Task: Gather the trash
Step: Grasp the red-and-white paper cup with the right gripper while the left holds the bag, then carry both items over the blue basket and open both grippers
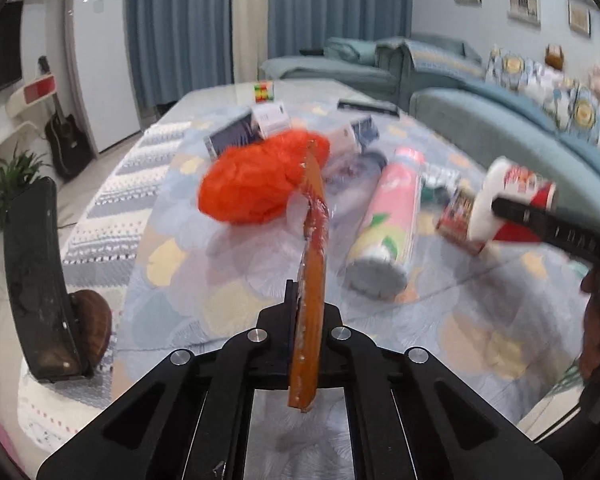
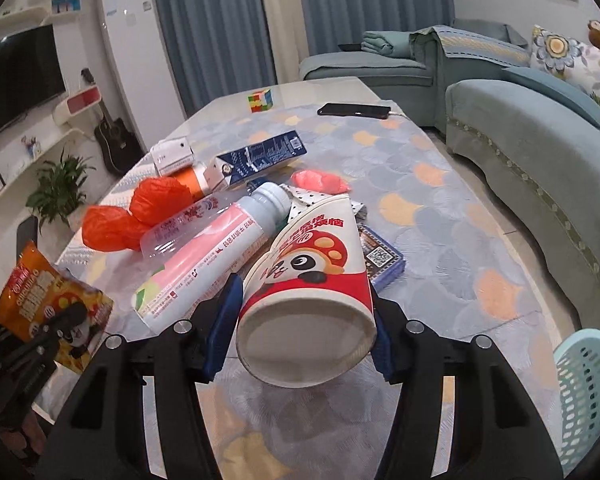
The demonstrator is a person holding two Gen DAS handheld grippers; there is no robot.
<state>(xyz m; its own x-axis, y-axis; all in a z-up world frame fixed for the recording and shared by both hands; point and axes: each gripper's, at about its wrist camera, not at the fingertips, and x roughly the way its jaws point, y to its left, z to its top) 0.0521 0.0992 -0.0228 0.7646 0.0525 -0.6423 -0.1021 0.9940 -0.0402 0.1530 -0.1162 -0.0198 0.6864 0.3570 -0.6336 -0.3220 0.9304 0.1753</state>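
My left gripper is shut on an orange snack packet, seen edge-on above the table; the packet also shows in the right wrist view. My right gripper is shut on a red and white paper cup, squashed between the blue pads, held above the table; it appears at the right of the left wrist view. On the table lie a pink plastic bottle, an orange plastic bag, a blue milk carton and a small white box.
The table wears a blue patterned cloth. A Rubik's cube and a black phone lie at its far end. A teal perforated basket stands at lower right. A sofa runs along the right; a dark chair stands at left.
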